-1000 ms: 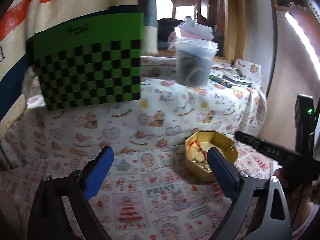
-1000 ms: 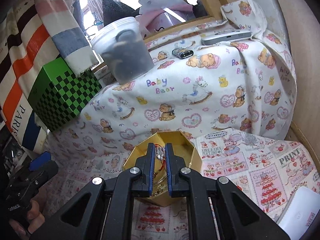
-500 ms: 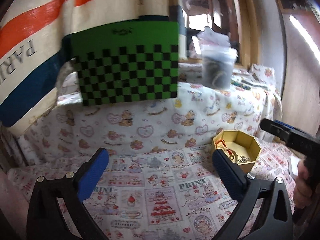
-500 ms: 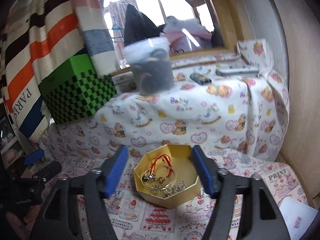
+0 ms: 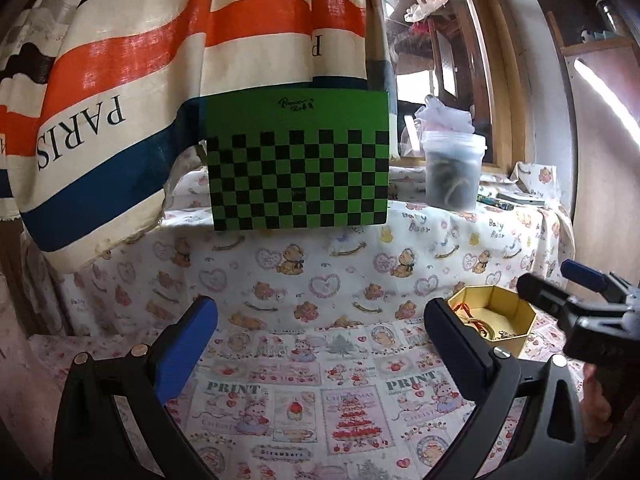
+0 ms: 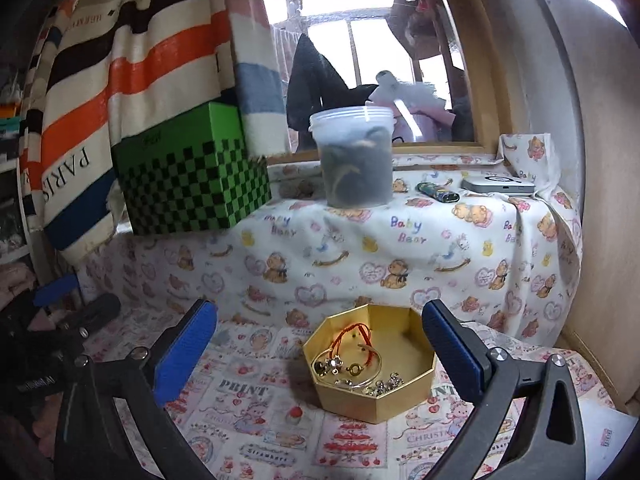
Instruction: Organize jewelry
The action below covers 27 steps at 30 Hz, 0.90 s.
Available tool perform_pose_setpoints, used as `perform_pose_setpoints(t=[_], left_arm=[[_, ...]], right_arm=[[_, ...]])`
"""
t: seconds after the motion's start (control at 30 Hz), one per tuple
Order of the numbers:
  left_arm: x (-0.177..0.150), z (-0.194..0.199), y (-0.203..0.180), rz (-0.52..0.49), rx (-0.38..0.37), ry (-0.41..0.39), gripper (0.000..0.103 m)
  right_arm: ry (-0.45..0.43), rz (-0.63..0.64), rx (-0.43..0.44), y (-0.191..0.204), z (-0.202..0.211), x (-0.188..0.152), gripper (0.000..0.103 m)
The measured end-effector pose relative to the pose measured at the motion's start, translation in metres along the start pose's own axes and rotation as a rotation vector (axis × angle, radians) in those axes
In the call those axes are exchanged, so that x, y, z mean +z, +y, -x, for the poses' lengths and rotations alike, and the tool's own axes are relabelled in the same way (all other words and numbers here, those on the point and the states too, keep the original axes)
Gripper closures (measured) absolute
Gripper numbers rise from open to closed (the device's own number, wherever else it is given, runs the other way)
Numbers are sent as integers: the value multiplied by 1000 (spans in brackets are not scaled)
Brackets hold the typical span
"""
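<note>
Between your right gripper's (image 6: 319, 354) blue pads sits nothing at all: its jaws are spread wide and released, and they hover above the gold octagonal box (image 6: 370, 368) without touching it. Your left gripper (image 5: 320, 344) is the same, its jaws released and far apart, holding nothing, over the printed cloth (image 5: 280, 392) that covers the surface. From the left wrist view the gold box (image 5: 496, 320) lies to the right, just behind the right pad, and your right gripper (image 5: 568, 292) appears there above and beside it. Inside the box you can see the jewelry (image 6: 352, 364): a red cord bracelet (image 6: 356, 336) at the back left, a thin gold bangle under it, and several small silver pieces near the front wall. The box stands on the low part of the surface, close to the step where the cloth rises to a higher level. On this higher level stand a green checkered box (image 6: 192, 184) on the left, a translucent plastic tub (image 6: 354, 160) with dark contents in the middle, then a small dark object (image 6: 438, 192) and a flat grey device (image 6: 498, 186) on the right. Behind them hangs a striped fabric (image 5: 160, 60) with the word PARIS, beside a window (image 6: 360, 32).
</note>
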<state>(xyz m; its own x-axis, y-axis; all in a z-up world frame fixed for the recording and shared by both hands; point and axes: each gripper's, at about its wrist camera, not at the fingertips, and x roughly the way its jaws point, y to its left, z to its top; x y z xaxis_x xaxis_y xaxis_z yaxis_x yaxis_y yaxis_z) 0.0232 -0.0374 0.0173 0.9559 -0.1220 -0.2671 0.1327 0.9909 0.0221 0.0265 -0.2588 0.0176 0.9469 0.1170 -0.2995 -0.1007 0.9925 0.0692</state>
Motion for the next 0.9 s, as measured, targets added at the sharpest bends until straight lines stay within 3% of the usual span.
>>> perform_pose_setpoints(t=[0.27, 0.6, 0.9], left_arm=[[-11, -13, 4, -8, 31, 29, 1], [-13, -15, 7, 13, 69, 26, 1], [-13, -13, 6, 13, 39, 18, 1]], right_arm=[[-29, 72, -40, 12, 3, -8, 0], [-7, 70, -51, 10, -2, -8, 0], [4, 73, -62, 11, -4, -9, 0]])
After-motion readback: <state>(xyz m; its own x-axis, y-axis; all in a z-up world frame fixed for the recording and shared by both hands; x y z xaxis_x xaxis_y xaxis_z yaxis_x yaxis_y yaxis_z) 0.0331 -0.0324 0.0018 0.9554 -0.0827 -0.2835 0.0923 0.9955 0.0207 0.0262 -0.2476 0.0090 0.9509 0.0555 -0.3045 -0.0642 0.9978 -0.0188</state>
